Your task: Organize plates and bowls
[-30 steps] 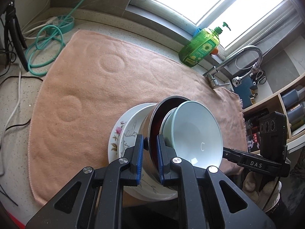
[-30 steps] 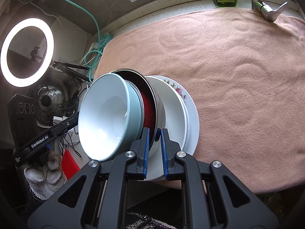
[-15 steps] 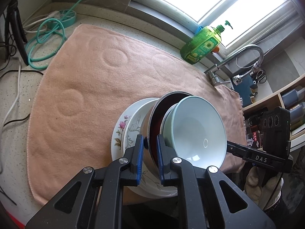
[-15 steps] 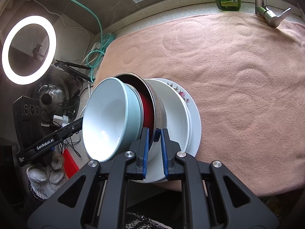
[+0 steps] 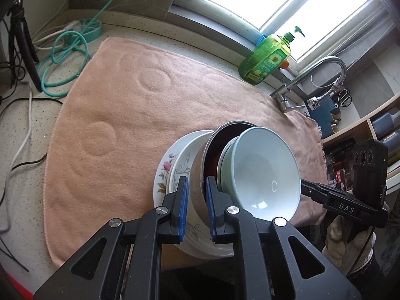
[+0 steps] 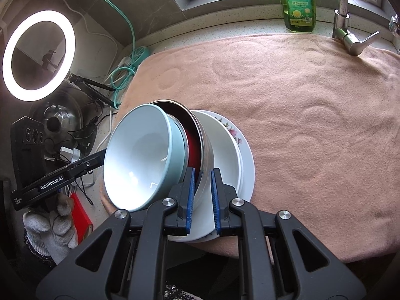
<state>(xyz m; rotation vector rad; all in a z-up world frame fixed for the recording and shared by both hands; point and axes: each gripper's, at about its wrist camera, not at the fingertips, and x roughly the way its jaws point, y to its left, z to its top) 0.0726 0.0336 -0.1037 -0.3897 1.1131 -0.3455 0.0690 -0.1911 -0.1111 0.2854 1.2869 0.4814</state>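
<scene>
Stacked bowls and plates (image 5: 225, 175) sit tilted at the near edge of the peach towel (image 5: 130, 115). Your left gripper (image 5: 196, 208) and right gripper (image 6: 202, 200) have fingers nearly closed, both pinching the steel bowl's rim (image 6: 207, 155) from opposite sides. You seem mid-carry; next, lower the stack level onto the towel.

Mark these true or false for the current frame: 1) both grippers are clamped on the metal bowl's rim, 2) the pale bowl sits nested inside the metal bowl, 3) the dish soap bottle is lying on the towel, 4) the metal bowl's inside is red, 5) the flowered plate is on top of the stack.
1) True. The left gripper and right gripper each pinch the rim of the metal bowl.
2) True. The pale bowl sits nested in it, tilted.
3) False. The dish soap bottle stands on the counter by the window, beyond the towel.
4) True. Red shows inside the rim.
5) False. The flowered plate is the outermost dish under the stack.
</scene>
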